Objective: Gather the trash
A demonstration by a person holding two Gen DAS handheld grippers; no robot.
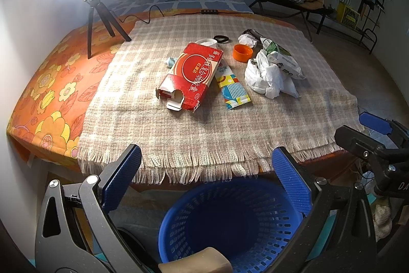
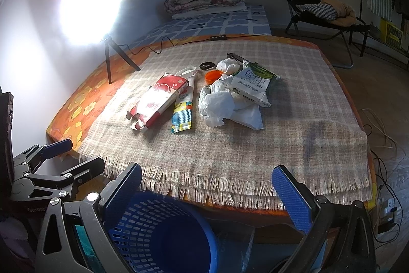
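Both claws (image 1: pixel 204 170) (image 2: pixel 205 187) agape above basket (image 1: pixel 230 221), short of fringed cloth edge (image 1: pixel 194 168).

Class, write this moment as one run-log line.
phase: before first pick | left gripper: open, empty | right gripper: open, empty | trash: red box, white bag on plaid cloth | blue basket: below table edge

Spread tongs (image 1: pixel 204 181) above blue basket (image 1: pixel 230 219)

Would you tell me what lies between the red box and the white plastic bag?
A colourful flat packet, partly under the red box; white plastic bag beyond, in both views.
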